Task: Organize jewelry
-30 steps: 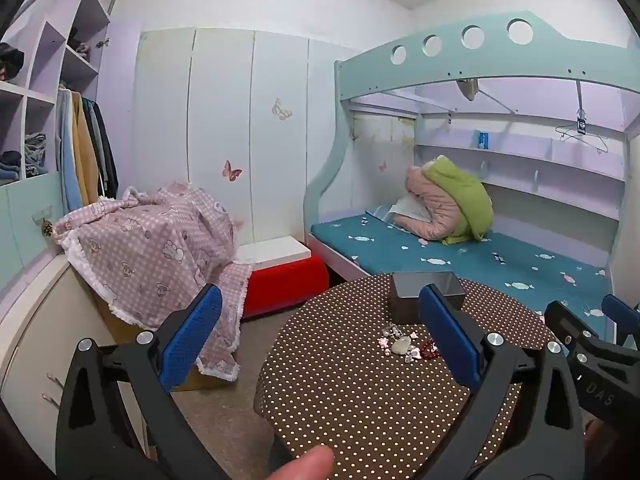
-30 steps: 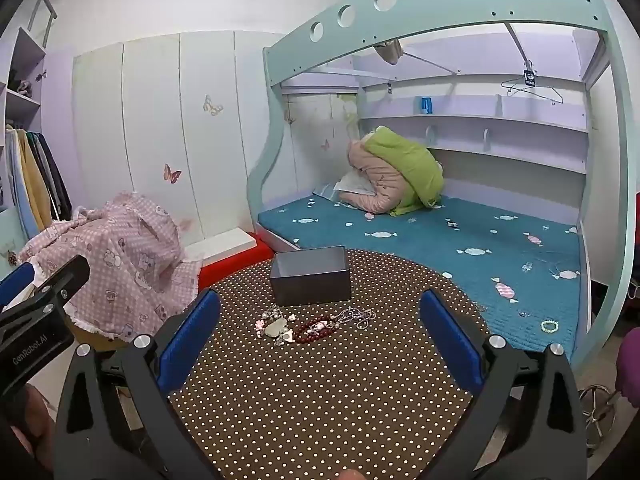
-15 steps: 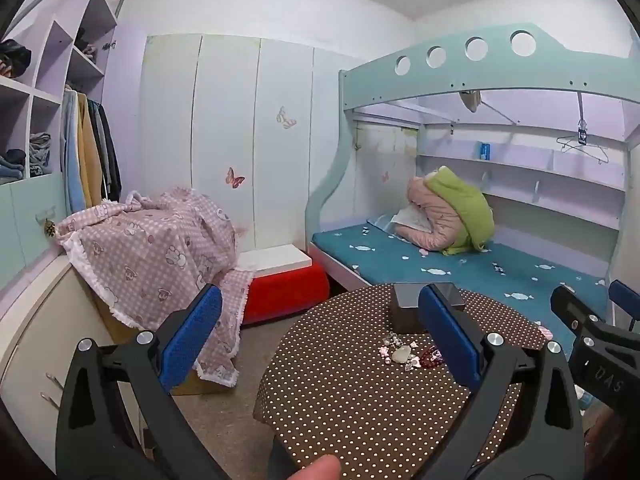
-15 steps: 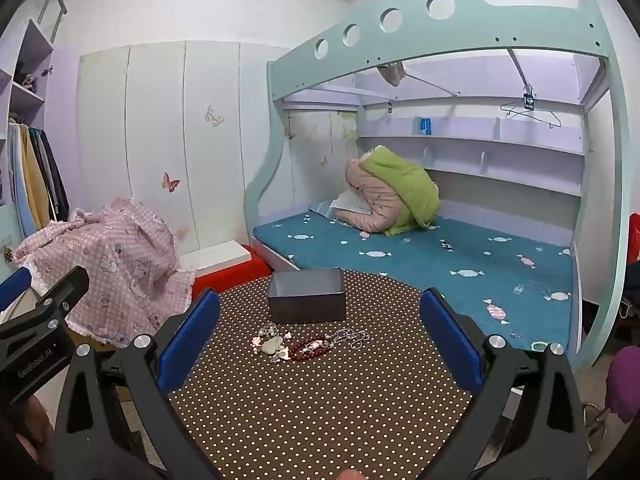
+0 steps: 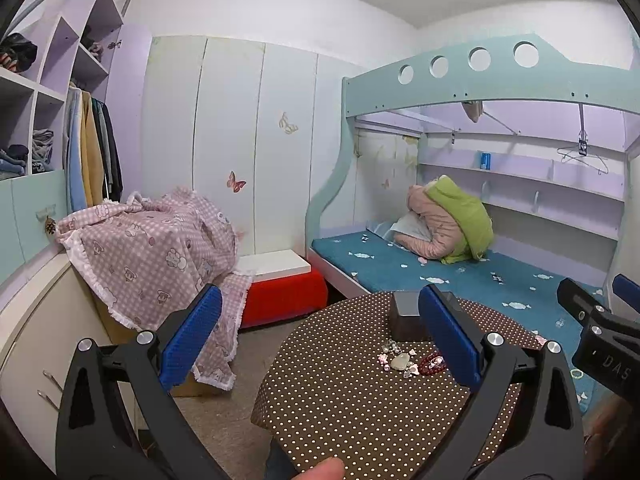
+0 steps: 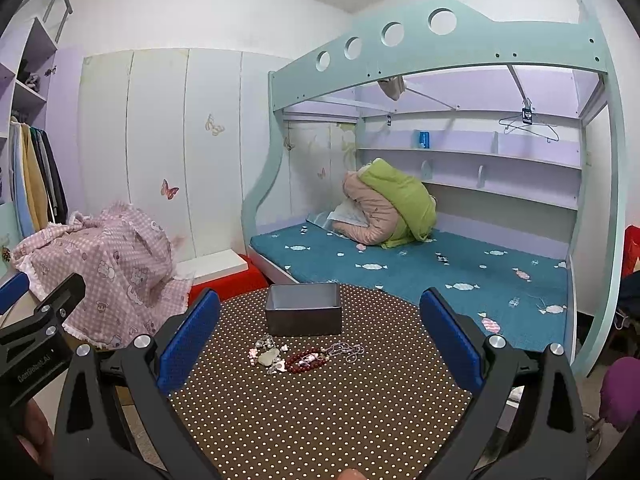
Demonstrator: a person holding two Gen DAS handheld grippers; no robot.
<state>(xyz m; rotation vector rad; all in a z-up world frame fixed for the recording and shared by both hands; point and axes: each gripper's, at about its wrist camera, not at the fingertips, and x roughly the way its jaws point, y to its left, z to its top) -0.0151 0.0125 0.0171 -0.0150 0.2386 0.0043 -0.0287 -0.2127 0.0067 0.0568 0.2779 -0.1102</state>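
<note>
A small pile of jewelry lies on a round table with a brown dotted cloth: a red bead bracelet, a silver chain and pale shell pieces. A grey open box stands just behind the pile. In the left wrist view the pile and the box sit by the right finger. My right gripper is open and empty, held well short of the pile. My left gripper is open and empty, over the table's left edge.
A teal bunk bed with folded quilts stands behind the table. A red step box and a pink checked blanket over furniture are at the left. Wardrobe doors and open shelves line the left wall.
Both grippers have tilted upward and drawn back a little, so the table and jewelry sit lower in both views. Both stay open.
</note>
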